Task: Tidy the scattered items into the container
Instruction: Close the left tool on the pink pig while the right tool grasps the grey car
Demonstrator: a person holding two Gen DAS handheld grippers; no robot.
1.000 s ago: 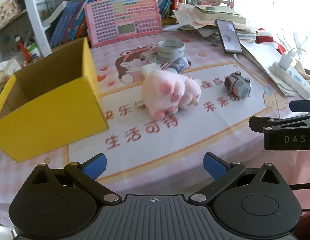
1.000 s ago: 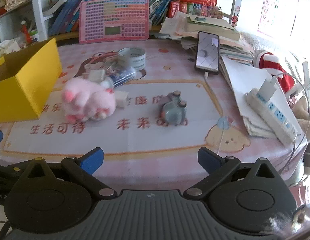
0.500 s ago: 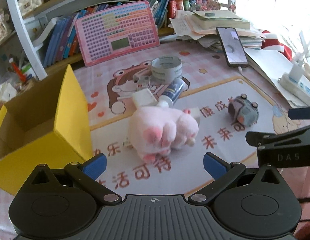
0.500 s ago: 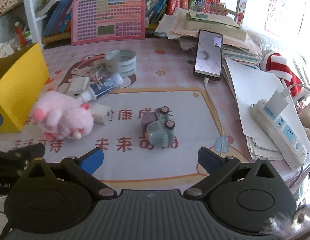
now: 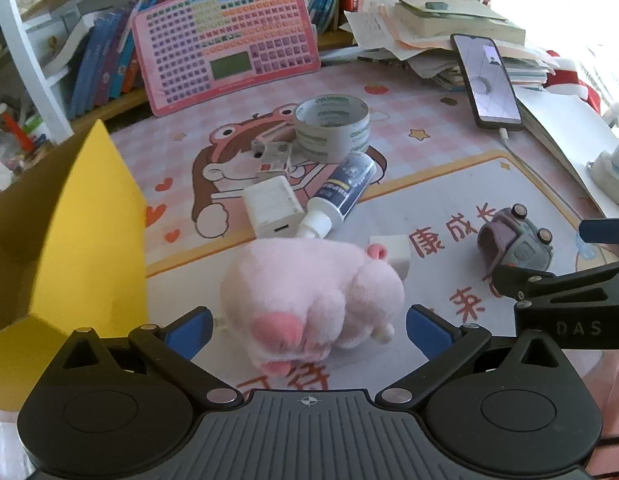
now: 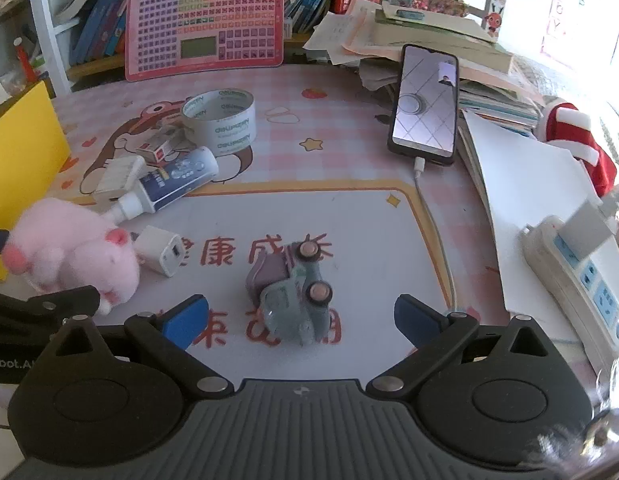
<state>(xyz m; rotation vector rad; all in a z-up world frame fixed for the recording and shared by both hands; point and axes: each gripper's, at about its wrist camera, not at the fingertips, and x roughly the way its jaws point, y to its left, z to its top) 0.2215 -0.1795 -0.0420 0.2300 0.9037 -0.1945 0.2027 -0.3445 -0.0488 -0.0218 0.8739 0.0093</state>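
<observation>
Left gripper (image 5: pixel 307 326) fingers spread wide, nothing gripped, and the pink plush toy (image 5: pixel 309 296) sits right between the blue pads (image 5: pixel 189 326), resting on the counter (image 5: pixel 449 184). Right gripper (image 6: pixel 299 318) also wide and empty, lined up on the little toy car (image 6: pixel 293 288), which lies just ahead of its pads.

Risks from here: plush is soft & round, so a shallow pinch could squeeze fur only and let it slip out on the lift. A small white cube charger (image 5: pixel 391 250) touches the plush's far side (could get dragged along). The tube (image 5: pixel 341 196) and white adapter (image 5: pixel 271 210) lie just beyond, near enough to get nudged if the fingers push fwd.

Both grippers are working close together; the right one's arm shows at the left view's edge, so a collision looks possible if both swing toward the yellow box (image 5: pixel 89 232) at once. The box stands to the left, open top, near the plush. Car has wheels, may roll when touched. Tape roll (image 5: pixel 331 126) farther back, untouched.
</observation>
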